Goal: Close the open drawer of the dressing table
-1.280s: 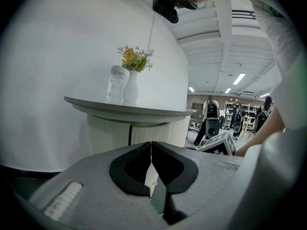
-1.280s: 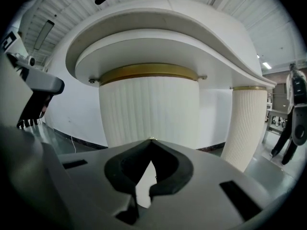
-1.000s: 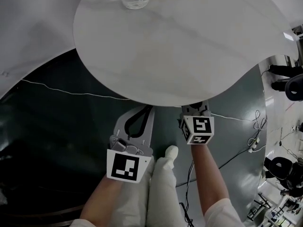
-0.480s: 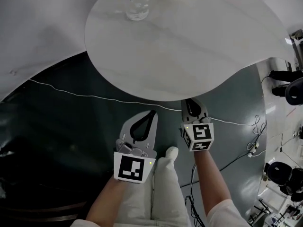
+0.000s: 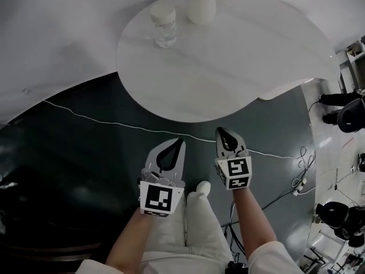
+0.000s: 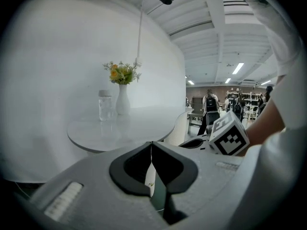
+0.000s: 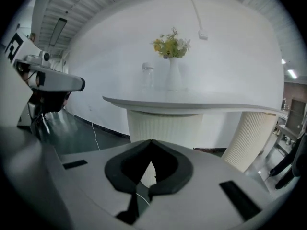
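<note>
The white dressing table (image 5: 239, 73) has a rounded top; no open drawer shows in any view. My left gripper (image 5: 181, 140) and right gripper (image 5: 221, 130) hang over the dark floor just short of the table's near edge, both shut with nothing between the jaws. In the left gripper view the left gripper (image 6: 151, 143) points at the table top (image 6: 124, 128), with the right gripper's marker cube (image 6: 229, 135) beside it. The right gripper (image 7: 151, 141) faces the ribbed white base (image 7: 163, 126) under the top (image 7: 201, 103).
A glass jar (image 5: 163, 24) and a white vase (image 5: 202, 4) of flowers stand at the table's far side. A thin white cable (image 5: 102, 117) crosses the dark floor. Black chairs (image 5: 347, 108) and more cables lie at the right. A second ribbed column (image 7: 249, 138) stands right.
The grippers have drawn back from under the table's edge toward the person, and the table now sits farther off. Jar and vase have come into view. Both grippers stayed shut.
</note>
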`<state>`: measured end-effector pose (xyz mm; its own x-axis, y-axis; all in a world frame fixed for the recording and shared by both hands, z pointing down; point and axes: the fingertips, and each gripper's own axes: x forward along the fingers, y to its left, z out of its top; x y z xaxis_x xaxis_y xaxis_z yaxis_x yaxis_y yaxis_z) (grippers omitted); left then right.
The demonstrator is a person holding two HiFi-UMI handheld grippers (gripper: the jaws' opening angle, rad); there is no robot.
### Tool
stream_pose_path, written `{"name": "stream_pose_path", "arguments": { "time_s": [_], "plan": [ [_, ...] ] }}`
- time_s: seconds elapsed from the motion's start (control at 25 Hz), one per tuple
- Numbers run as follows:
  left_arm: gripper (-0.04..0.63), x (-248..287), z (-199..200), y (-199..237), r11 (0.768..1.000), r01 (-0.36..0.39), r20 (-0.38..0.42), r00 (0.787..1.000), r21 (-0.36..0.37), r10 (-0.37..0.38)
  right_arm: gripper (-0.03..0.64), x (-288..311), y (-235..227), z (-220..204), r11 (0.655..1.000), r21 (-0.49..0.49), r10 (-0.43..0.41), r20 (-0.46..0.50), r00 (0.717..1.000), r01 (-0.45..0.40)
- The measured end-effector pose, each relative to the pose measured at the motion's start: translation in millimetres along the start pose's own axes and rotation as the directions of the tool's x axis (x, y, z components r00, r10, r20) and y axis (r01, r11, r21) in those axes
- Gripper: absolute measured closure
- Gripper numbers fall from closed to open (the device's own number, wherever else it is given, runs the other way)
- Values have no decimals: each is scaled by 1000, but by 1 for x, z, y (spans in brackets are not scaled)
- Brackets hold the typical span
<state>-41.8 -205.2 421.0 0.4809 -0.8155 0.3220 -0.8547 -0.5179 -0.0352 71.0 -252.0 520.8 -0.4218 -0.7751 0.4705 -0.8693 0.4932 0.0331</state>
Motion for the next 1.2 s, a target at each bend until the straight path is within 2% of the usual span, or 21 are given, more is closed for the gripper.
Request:
{"name": "stream_pose_path", "arguments": {
  "time_s": [0.48,0.76,0.88,1.04,1.2],
  "plan": [
    [580,-29,79,0,998,-49,61,997,39,46,618,-63,-2,72,999,-31,24,12,1000,-24],
    [580,-46,126,-5,998,-61,111,992,8,60,618,-115,4,112,997,-5,76,26,997,-76],
    [580,-51,148,-10,998,-51,143,989,22,48,618,-136,5,126,996,-26,87,34,996,-86],
    [580,-56,170,-12,997,-47,173,984,53,38,618,-157,-2,142,998,-29,60,45,997,-59],
    [580,-69,188,-13,996,-50,199,979,80,33,618,-180,-9,163,1000,5,-2,84,996,2]
  ]
}}
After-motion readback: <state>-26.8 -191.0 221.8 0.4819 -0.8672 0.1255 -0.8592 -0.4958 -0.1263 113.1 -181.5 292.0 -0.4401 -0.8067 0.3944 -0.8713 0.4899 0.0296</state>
